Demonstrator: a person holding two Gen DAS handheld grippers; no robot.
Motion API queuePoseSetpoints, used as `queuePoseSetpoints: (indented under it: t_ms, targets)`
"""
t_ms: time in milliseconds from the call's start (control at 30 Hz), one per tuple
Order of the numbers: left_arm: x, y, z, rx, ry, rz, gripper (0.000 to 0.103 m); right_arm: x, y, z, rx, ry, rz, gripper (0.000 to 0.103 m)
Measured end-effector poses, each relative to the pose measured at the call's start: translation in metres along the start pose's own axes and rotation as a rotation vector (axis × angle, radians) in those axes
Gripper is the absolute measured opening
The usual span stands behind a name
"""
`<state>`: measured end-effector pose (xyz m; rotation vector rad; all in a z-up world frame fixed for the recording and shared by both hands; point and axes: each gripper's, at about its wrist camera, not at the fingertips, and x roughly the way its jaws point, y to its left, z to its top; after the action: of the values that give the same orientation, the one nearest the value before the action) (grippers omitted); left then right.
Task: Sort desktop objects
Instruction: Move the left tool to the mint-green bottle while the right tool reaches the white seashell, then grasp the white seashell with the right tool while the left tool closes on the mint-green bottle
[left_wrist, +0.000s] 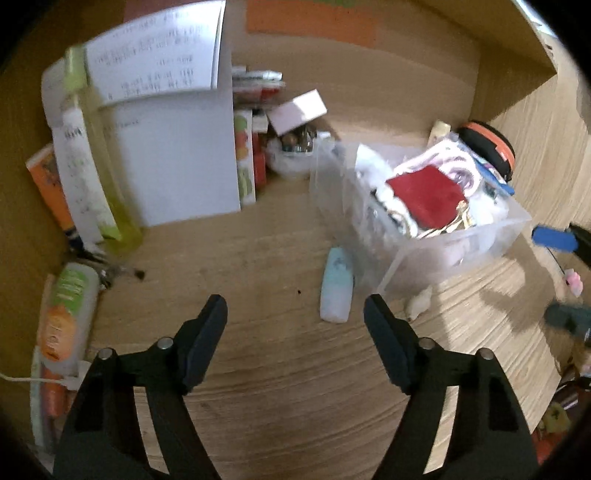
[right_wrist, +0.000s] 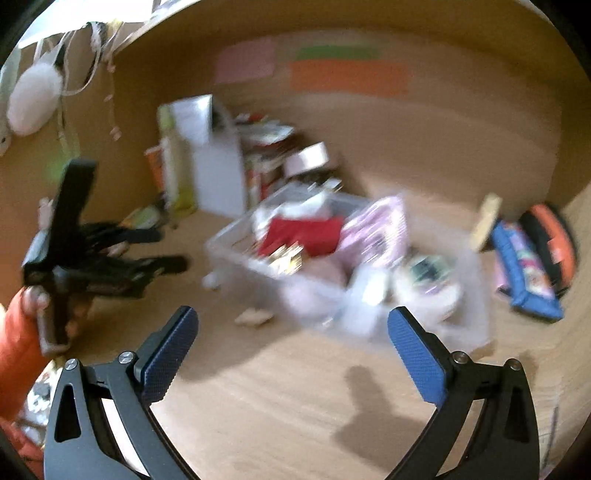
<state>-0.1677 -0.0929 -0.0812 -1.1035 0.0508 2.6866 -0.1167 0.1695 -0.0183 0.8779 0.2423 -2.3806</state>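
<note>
My left gripper (left_wrist: 295, 310) is open and empty above the wooden desk (left_wrist: 258, 369). A pale blue tube (left_wrist: 336, 288) lies just ahead of it, beside a clear plastic bin (left_wrist: 461, 243) full of small items with a red pouch (left_wrist: 424, 195) on top. A small white object (left_wrist: 419, 302) lies by the bin's near corner. My right gripper (right_wrist: 291, 325) is open and empty, blue pads (right_wrist: 417, 350) wide apart, facing the same bin (right_wrist: 461, 325). The left gripper (right_wrist: 173, 249) shows at the left of the right wrist view, held by a hand.
Papers and boxes (left_wrist: 177, 147) stand against the back wall with a yellow-green bottle (left_wrist: 103, 158) and an orange-green tube (left_wrist: 66, 317) at left. An orange-black case (left_wrist: 491, 147) and a blue pack (right_wrist: 524, 273) lie right of the bin. The right wrist view is blurred.
</note>
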Motion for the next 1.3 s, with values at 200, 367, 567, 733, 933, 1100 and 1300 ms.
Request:
queuePoseSetpoints:
  t_ms: [200,367,567,733,933,1100,1300]
  targets:
    - [0.023,-0.001,0.004,0.008,0.085,-0.059,0.065,0.035,0.015,-0.004,-0.012,0.115,0.050,0.088]
    - [0.031,-0.010,0.008,0.039,0.099,-0.071,0.063,0.060,0.019,-0.002,-0.007,0.182,0.072,0.071]
    - [0.044,-0.018,0.013,0.057,0.139,-0.023,0.053,0.084,0.019,0.000,0.011,0.260,0.068,0.055]
    - [0.049,-0.023,0.015,0.066,0.150,-0.004,0.051,0.092,0.020,0.001,0.029,0.277,0.068,0.046]
    - [0.057,-0.023,0.014,0.071,0.155,0.011,0.046,0.096,0.024,0.004,0.036,0.263,0.035,0.045]
    - [0.060,-0.022,0.015,0.071,0.146,0.017,0.026,0.098,0.022,0.004,0.064,0.251,0.029,0.035]
    - [0.055,-0.023,0.009,0.077,0.152,0.020,0.022,0.096,0.018,0.005,0.067,0.248,0.046,0.024]
